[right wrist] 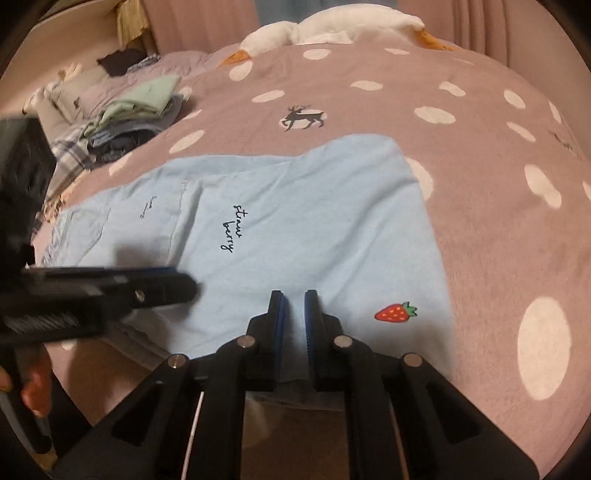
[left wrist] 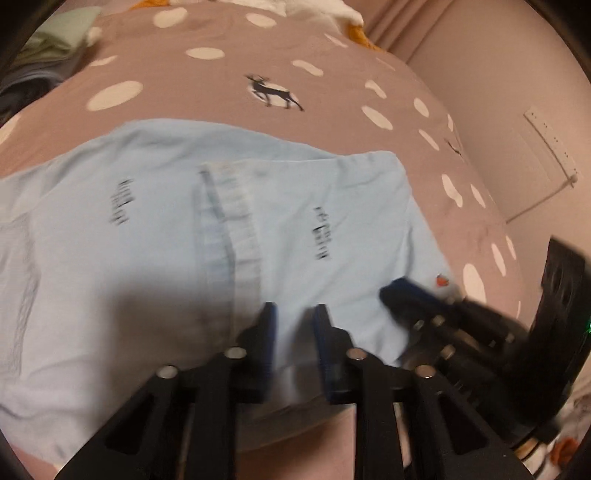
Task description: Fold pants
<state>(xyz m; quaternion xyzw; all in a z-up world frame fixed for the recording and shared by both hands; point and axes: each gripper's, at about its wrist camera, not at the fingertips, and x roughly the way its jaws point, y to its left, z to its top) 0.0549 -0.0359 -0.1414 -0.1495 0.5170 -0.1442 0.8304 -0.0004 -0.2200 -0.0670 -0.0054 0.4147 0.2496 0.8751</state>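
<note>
Light blue pants [right wrist: 314, 229] lie folded flat on the bed, with "strawberry" script and a red strawberry print [right wrist: 395, 313] near the right corner. They also show in the left wrist view [left wrist: 147, 240]. My left gripper [left wrist: 293, 314] hovers over the near edge of the pants, its jaws a little apart with nothing between them. My right gripper [right wrist: 294, 299] is over the near edge, left of the strawberry, jaws slightly apart and empty. Each gripper shows in the other's view: the right [left wrist: 417, 295] and the left [right wrist: 177, 284].
The bed cover [right wrist: 498, 206] is mauve with white spots and a deer print [right wrist: 304, 118]. A stack of folded clothes [right wrist: 129, 118] sits at the far left. White goose plush toys [right wrist: 332, 26] lie at the head. A wall [left wrist: 517, 110] runs along the right.
</note>
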